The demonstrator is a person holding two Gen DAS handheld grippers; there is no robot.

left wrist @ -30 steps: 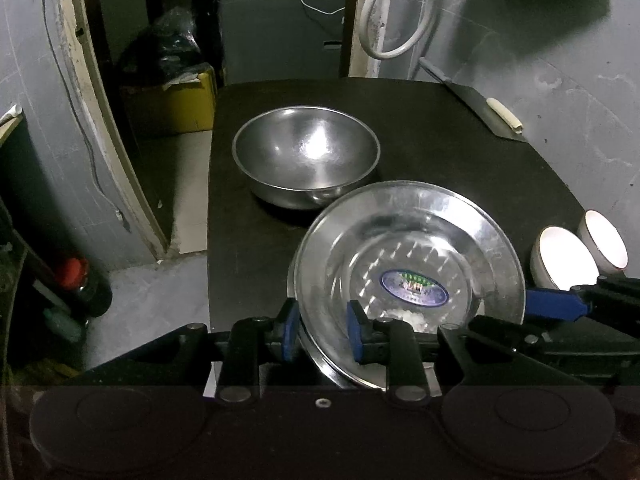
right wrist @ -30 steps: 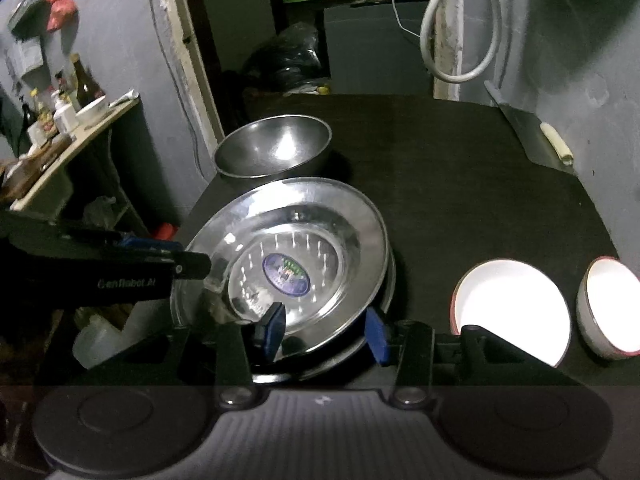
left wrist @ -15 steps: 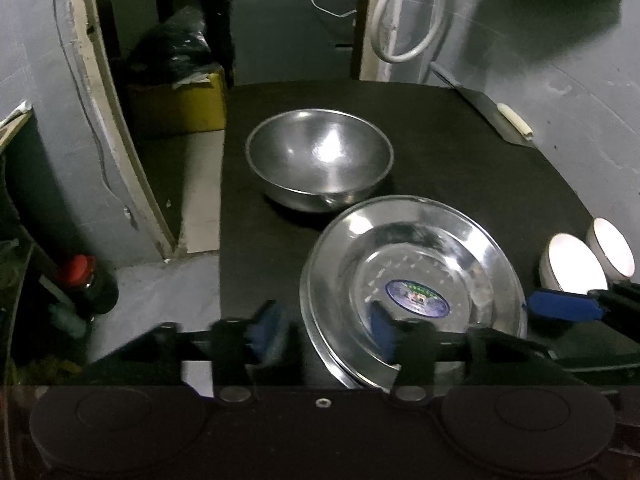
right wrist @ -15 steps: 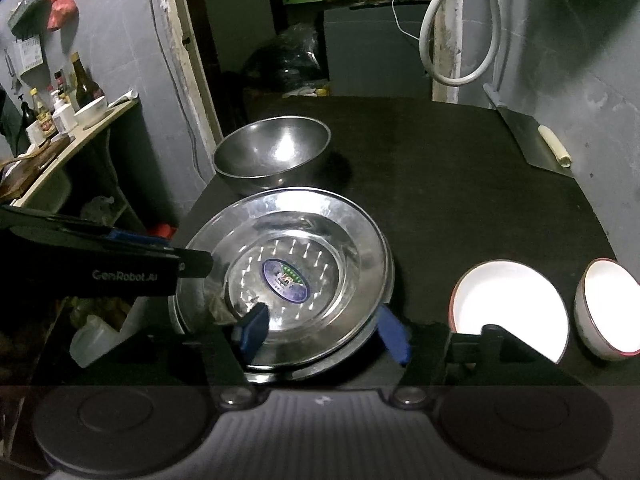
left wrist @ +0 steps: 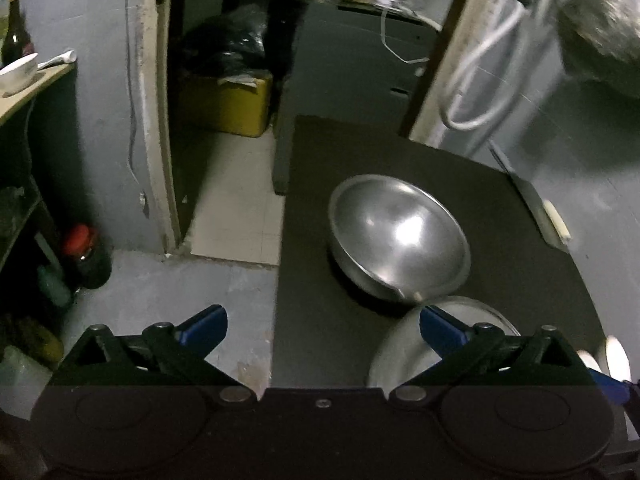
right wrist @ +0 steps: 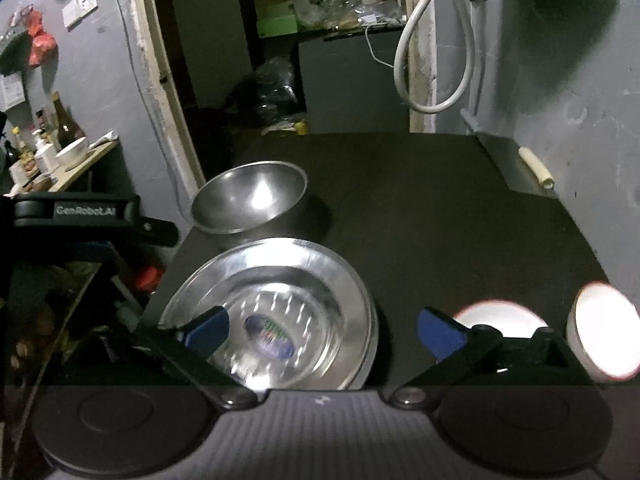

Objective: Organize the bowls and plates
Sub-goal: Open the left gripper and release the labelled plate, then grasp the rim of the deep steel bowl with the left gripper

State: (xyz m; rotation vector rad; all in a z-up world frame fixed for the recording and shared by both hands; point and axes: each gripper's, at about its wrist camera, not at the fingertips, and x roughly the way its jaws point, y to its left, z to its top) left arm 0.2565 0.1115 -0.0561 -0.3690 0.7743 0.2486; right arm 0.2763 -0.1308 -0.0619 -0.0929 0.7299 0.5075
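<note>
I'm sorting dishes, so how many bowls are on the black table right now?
3: a steel bowl at the back left behind the steel plate, and two white bowls side by side at the front right.

Steel plate [right wrist: 296, 280], sticker at centre, flat on black table; steel bowl [right wrist: 250, 200] upright just behind; two white bowls [right wrist: 600, 332] right.

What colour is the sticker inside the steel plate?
Blue with green, on the sticker; right wrist view.

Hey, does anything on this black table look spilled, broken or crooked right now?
Nothing looks spilled or broken. The steel plate lies flat on the black table just in front of the steel bowl, and the two white bowls sit upright side by side. The plate's sticker is still on.
</note>
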